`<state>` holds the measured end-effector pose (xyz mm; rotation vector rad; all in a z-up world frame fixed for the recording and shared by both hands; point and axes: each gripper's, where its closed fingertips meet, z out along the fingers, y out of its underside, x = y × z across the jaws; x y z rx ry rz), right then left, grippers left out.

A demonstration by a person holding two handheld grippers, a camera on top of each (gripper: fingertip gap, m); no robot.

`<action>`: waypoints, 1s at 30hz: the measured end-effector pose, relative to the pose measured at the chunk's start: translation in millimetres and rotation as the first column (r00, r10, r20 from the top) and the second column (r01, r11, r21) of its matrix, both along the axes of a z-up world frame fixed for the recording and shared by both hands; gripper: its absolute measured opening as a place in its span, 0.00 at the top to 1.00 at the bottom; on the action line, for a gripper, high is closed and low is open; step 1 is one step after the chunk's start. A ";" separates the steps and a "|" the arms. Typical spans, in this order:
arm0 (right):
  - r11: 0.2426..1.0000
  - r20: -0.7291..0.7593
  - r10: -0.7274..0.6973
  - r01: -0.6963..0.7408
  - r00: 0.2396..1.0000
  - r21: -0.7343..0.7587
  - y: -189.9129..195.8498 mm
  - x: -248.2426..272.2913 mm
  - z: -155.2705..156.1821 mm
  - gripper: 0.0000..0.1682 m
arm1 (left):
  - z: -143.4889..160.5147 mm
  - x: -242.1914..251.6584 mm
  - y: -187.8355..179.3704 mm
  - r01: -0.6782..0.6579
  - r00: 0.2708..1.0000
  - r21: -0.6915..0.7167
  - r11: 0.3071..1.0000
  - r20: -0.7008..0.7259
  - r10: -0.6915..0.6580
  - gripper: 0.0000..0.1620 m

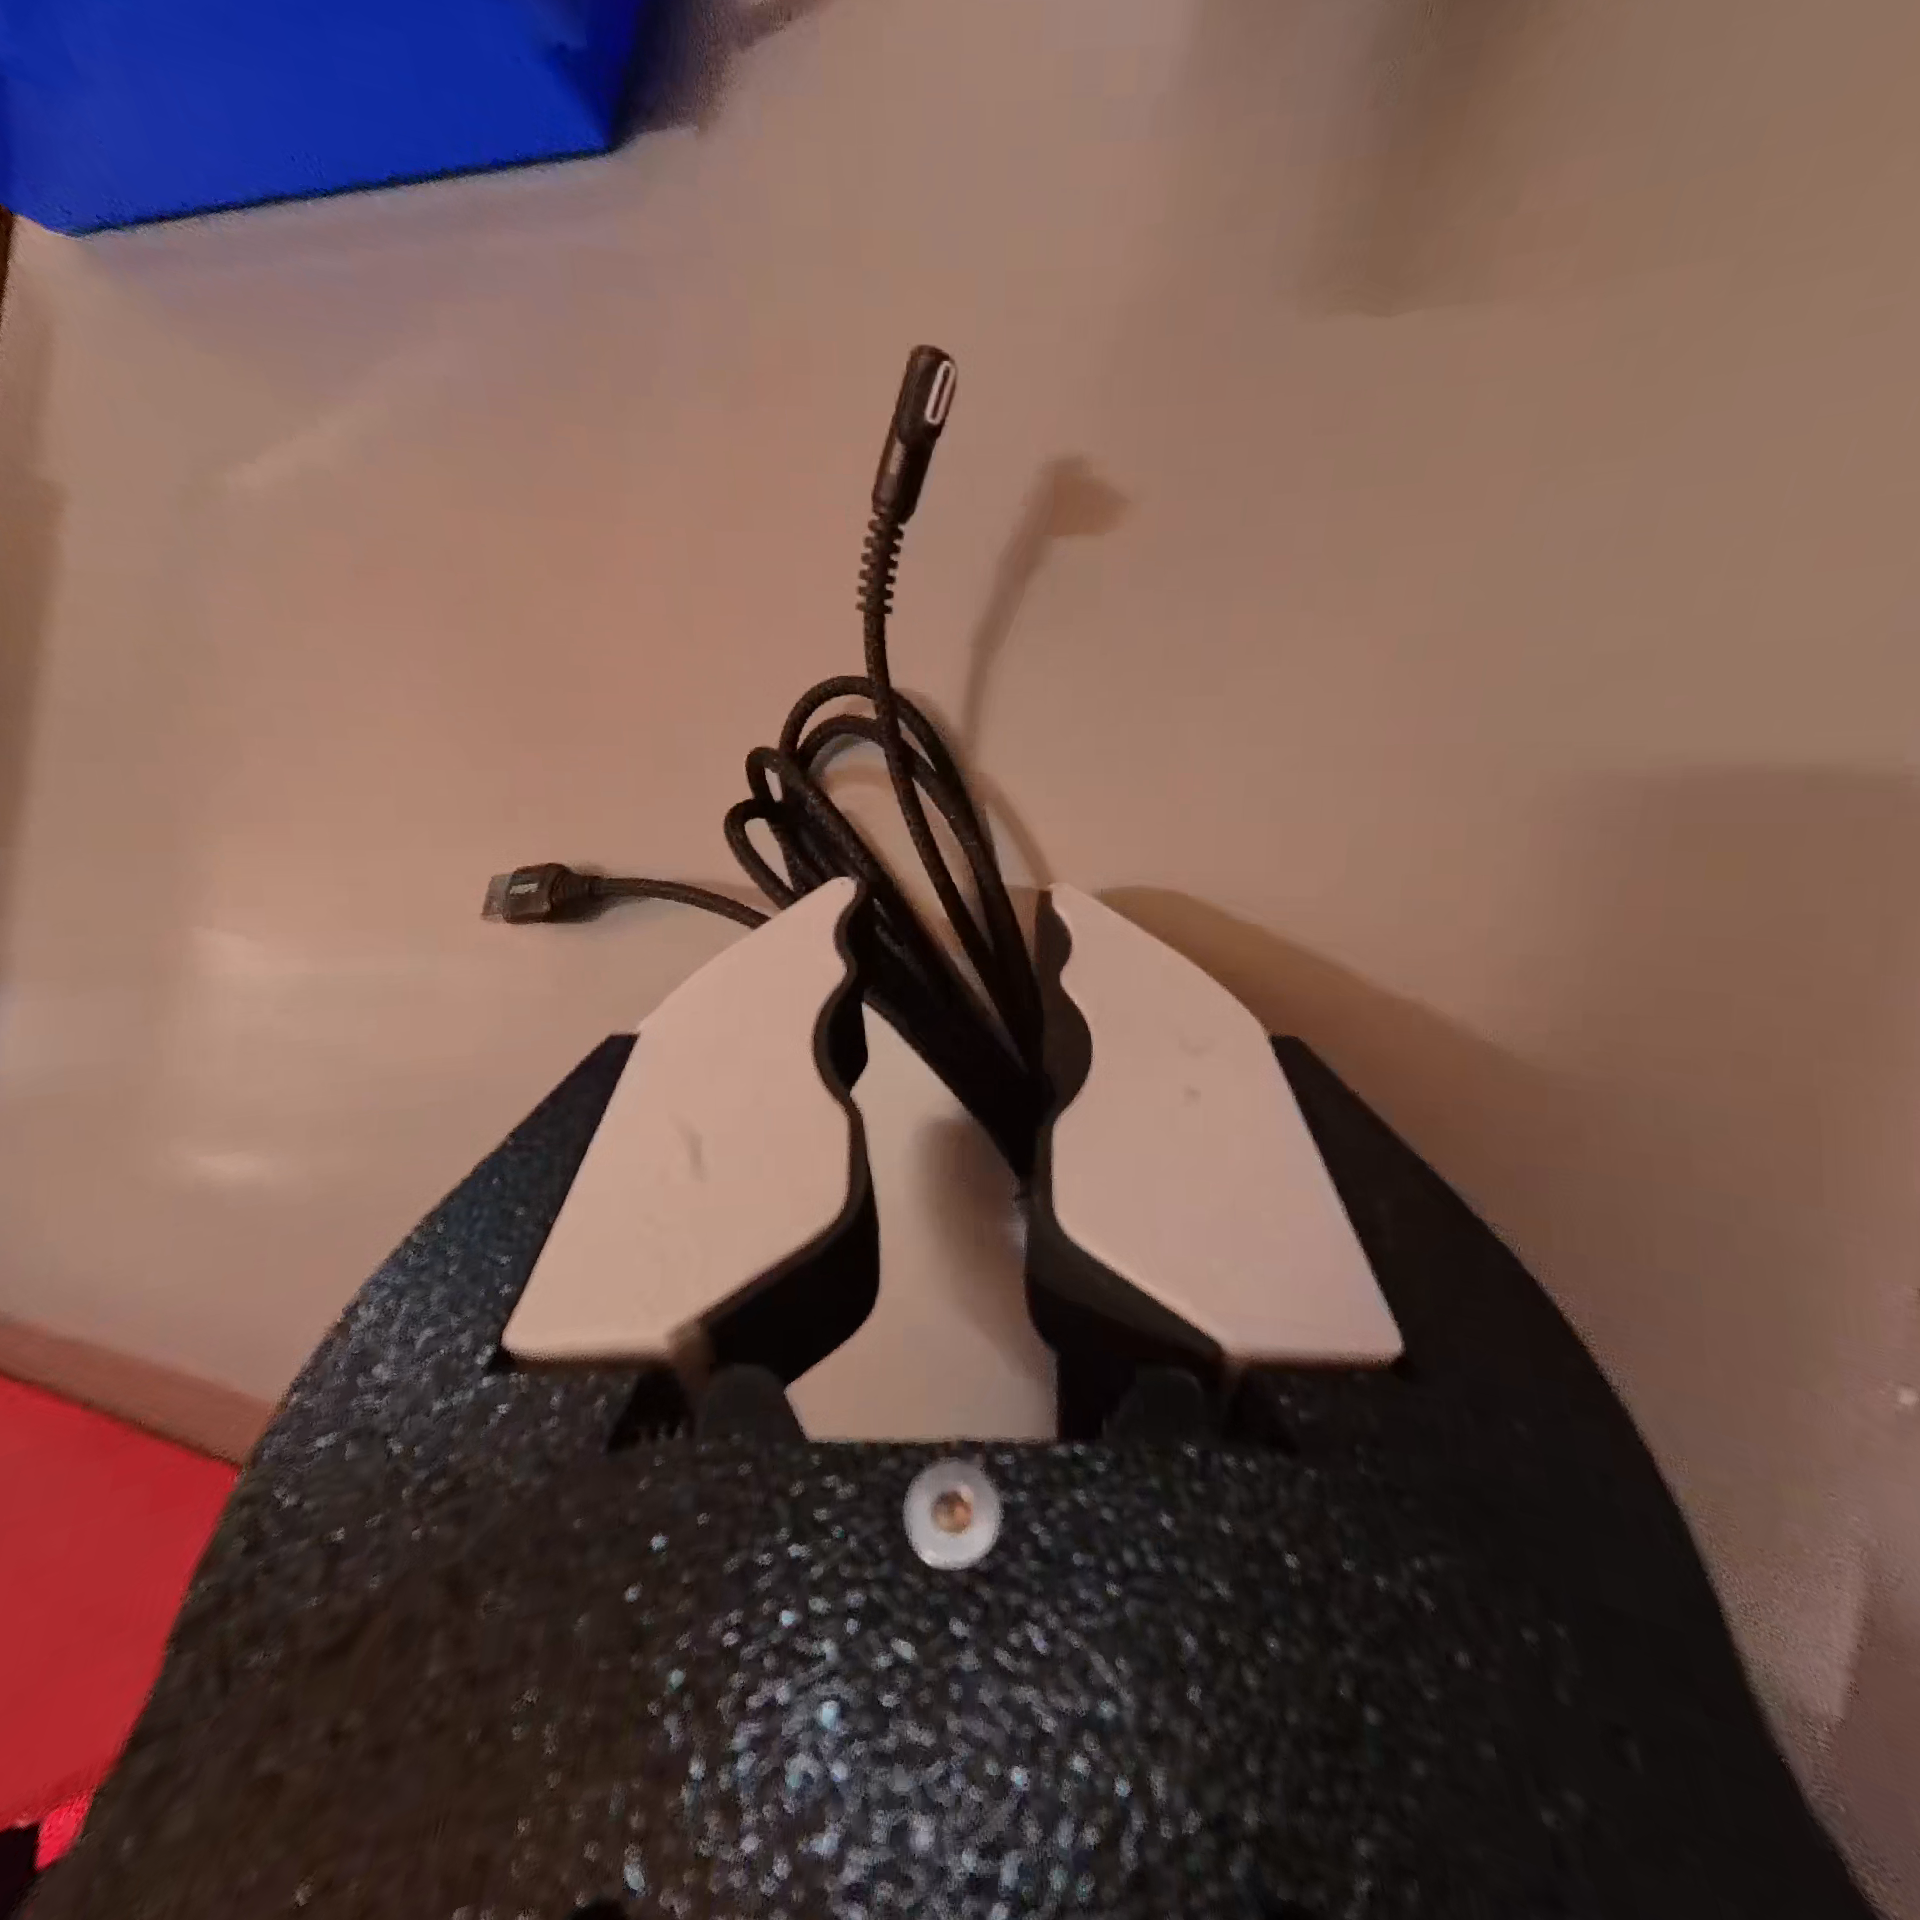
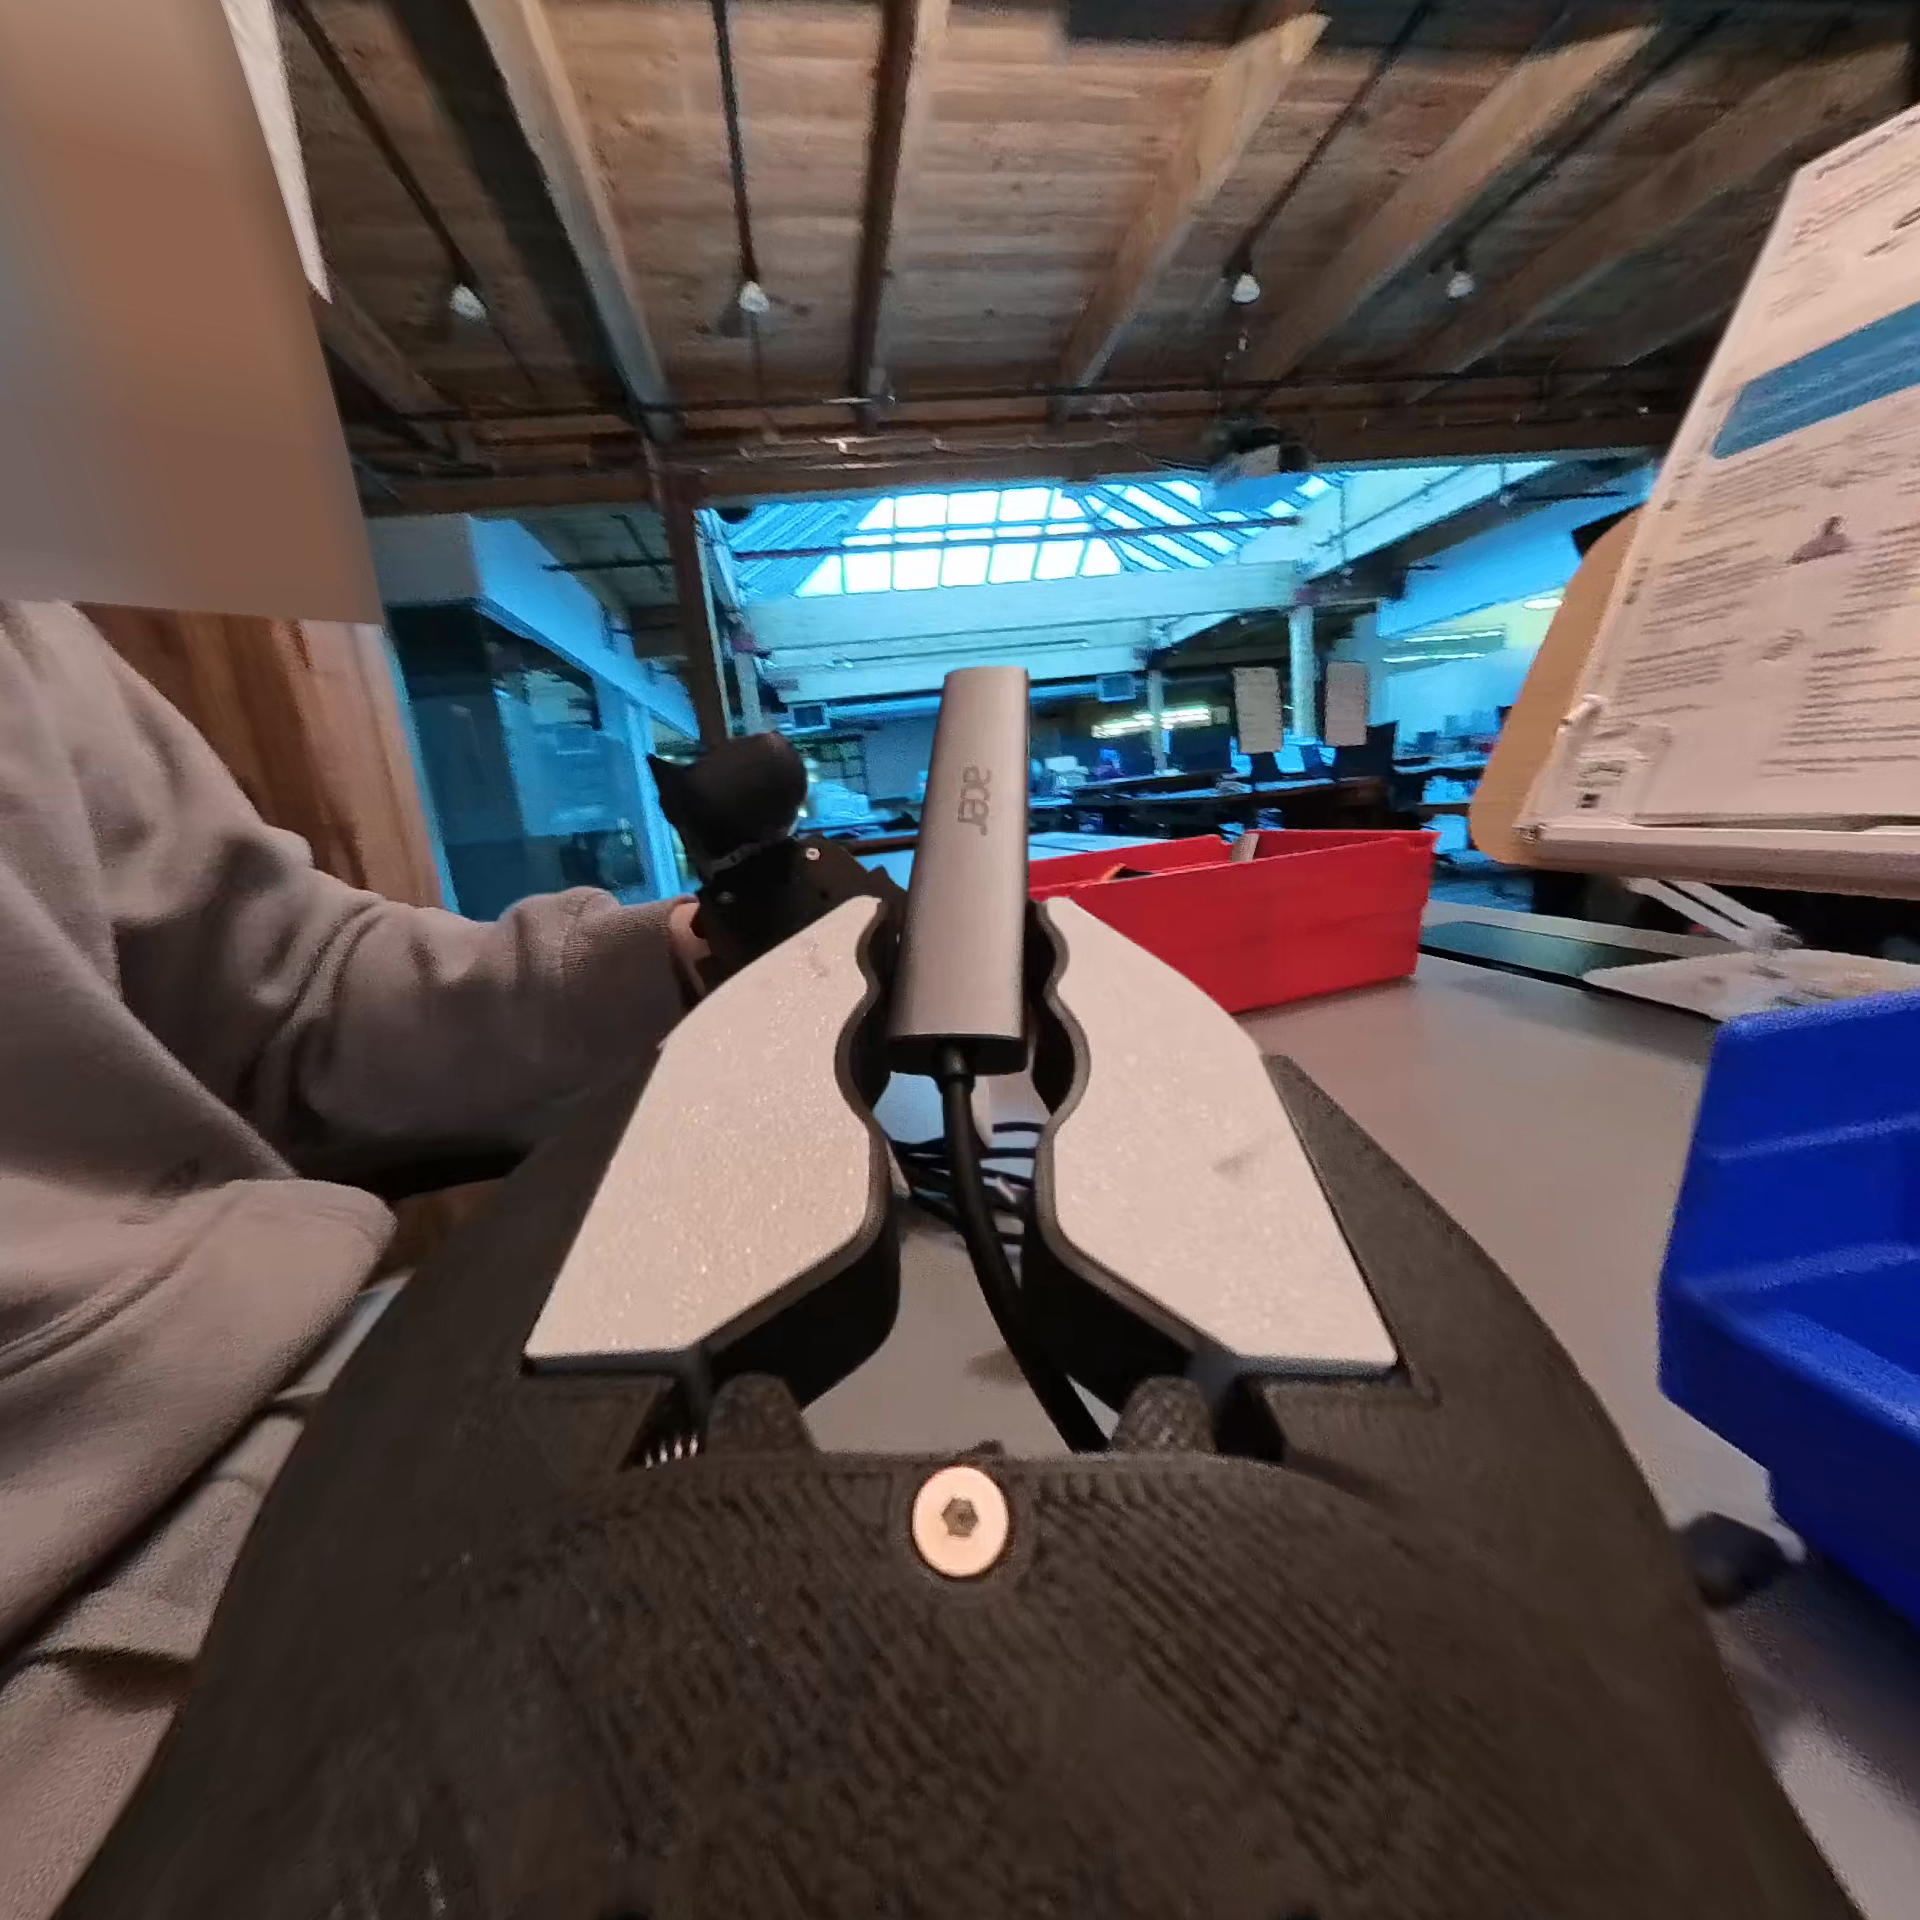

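The left gripper (image 1: 951,904) has its fingers (image 1: 727,1122) drawn in on a bundled black braided cable (image 1: 883,831), pinching several strands between them; one angled connector (image 1: 914,436) stands up beyond the tips, and a second plug (image 1: 525,896) trails out to the left, apparently just above the beige bench (image 1: 1455,520). The right gripper (image 2: 961,914) has its fingers (image 2: 748,1122) closed on a slim grey hub (image 2: 961,862), held upright by its lower end, with its black lead (image 2: 982,1226) running down between the fingers towards the camera. Beyond, a red bin (image 2: 1247,914) sits further back on the grey bench (image 2: 1455,1122), a blue bin (image 2: 1808,1288) stands near right, and a document stand (image 2: 1745,623) is far right. A person's grey sleeve (image 2: 260,1018) occupies the left. Risks, in my judgement: the cable bundle is gripped off-centre, so loose strands could slip free and uncoil; the hub, held only near its base, could pivot or slide if the grip relaxes; the loose plug may snag on the bench.
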<state>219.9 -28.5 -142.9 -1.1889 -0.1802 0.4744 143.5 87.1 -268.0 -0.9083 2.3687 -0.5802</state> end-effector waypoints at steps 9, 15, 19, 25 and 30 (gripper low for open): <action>0.996 -0.027 -0.093 0.093 0.995 0.012 1.8 11.3 1.3 0.86 | 44.6 16.1 12.7 0.030 0.993 -0.089 0.996 0.117 -0.020 0.83; 0.996 -0.060 -0.075 0.077 0.995 0.043 -2.8 14.1 4.0 0.86 | 32.3 34.0 18.2 0.250 0.951 0.012 0.968 -0.193 -0.243 0.79; 0.998 -0.040 -0.062 0.063 0.997 0.032 -1.2 10.3 3.0 0.86 | 19.3 55.1 20.3 0.268 0.865 -0.181 0.946 -0.386 -0.319 0.82; 0.996 -0.064 -0.052 0.057 0.997 0.070 -6.8 12.9 5.8 0.86 | 13.1 53.6 -2.8 0.060 0.626 -0.537 0.841 -0.636 -0.451 0.88; 0.998 -0.065 -0.021 0.025 0.998 0.063 -5.8 10.7 5.4 0.86 | 2.5 54.8 -4.6 0.015 0.539 -0.530 0.848 -0.709 -0.454 0.86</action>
